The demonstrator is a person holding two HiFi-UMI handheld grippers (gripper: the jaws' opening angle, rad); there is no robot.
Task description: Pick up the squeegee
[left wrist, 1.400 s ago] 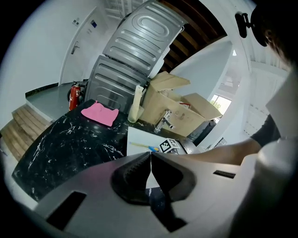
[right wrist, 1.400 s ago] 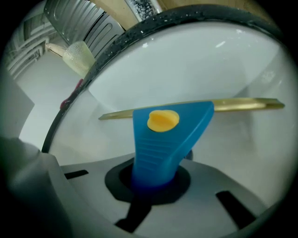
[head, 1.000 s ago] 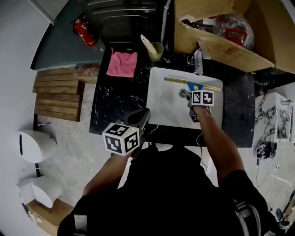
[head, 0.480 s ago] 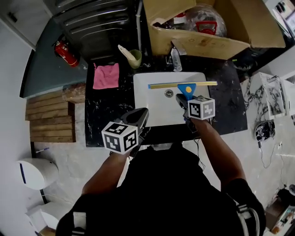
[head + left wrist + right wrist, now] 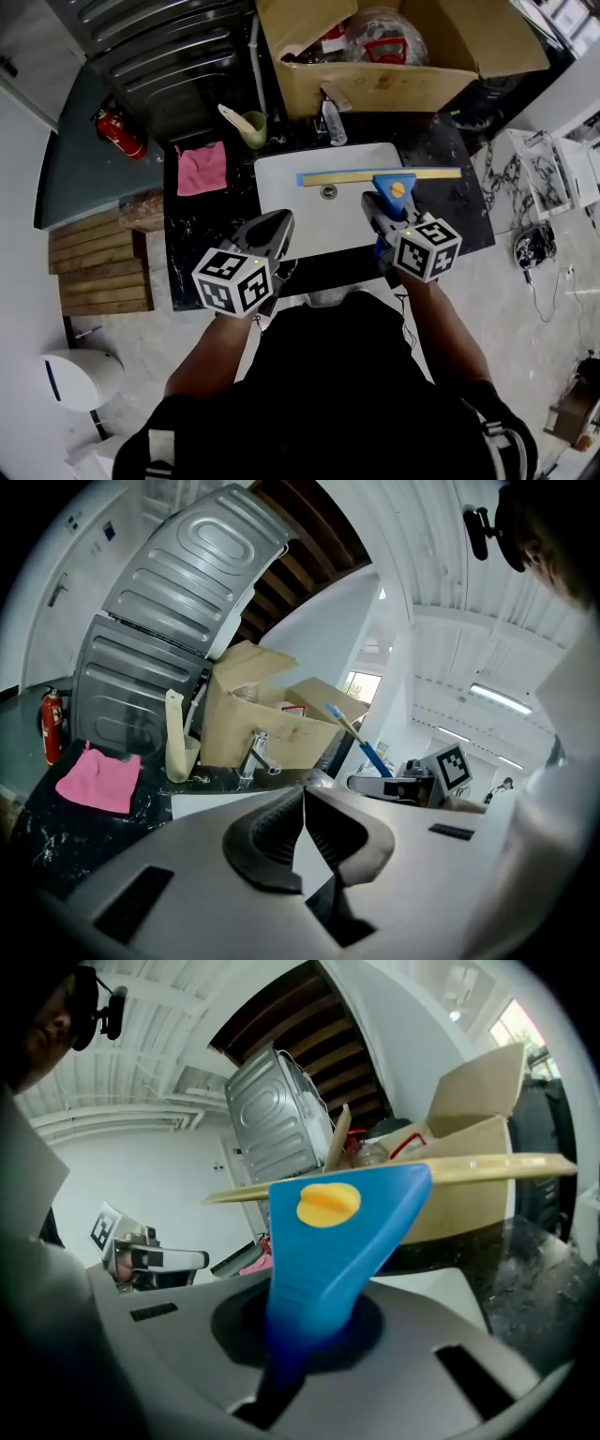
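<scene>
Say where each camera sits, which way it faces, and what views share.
Head view: on the person's head, steeply down at the sink; arms, left gripper, right gripper show.
Left gripper view: on that gripper, along its shut, empty jaws toward the cardboard box and pink cloth.
Right gripper view: on that gripper, along jaws shut on the squeegee.
Shared: the cardboard box shows in all three.

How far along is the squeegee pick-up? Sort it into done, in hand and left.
Done: the right gripper is shut on the blue handle of the squeegee. In hand: it hangs in the air over the white sink, yellow blade crosswise. Left: probably nothing but carrying it away; the left gripper is shut and empty.
</scene>
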